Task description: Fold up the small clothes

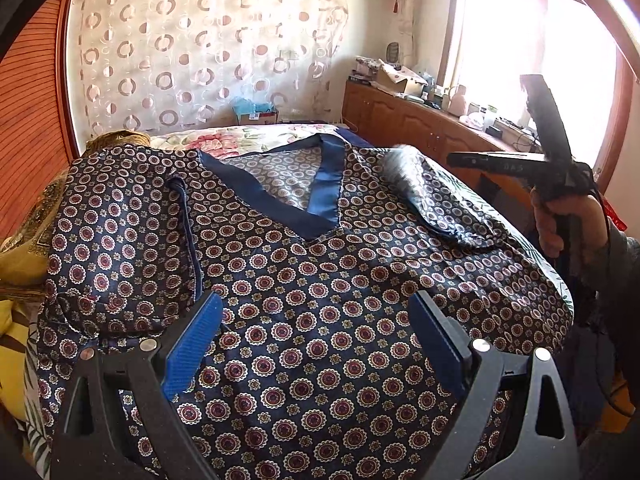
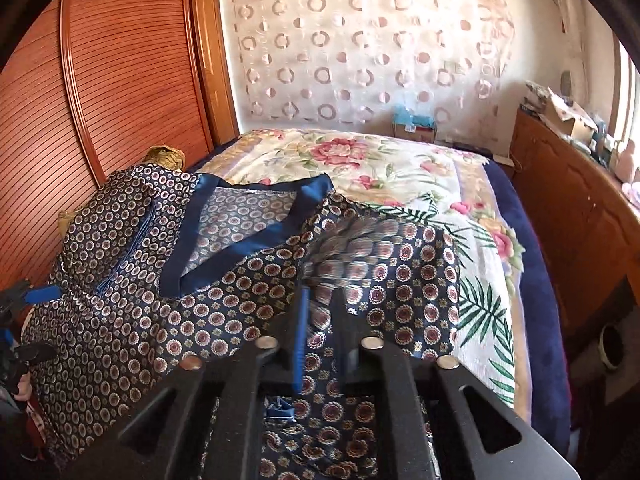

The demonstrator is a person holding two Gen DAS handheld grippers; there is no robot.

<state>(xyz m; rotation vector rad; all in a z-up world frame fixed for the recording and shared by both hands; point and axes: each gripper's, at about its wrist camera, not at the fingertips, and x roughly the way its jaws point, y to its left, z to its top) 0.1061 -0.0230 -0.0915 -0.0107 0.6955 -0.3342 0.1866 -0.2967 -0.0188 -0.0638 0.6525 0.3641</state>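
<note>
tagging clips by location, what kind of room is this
Most likely a home bedroom: a bed with a floral bedspread, a slatted wooden wardrobe door beside it, and a low wooden cabinet cluttered with household bits under the window.

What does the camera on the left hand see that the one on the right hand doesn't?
Only the left wrist view shows the bright window and the person's hand gripping the right tool's handle. Only the right wrist view shows the wide spread of floral bedcover and the right gripper, its jaws narrow around a blurred fold of cloth. Both show the patterned blue V-neck top on the bed, the circle-print curtain and the wooden cabinet.
</note>
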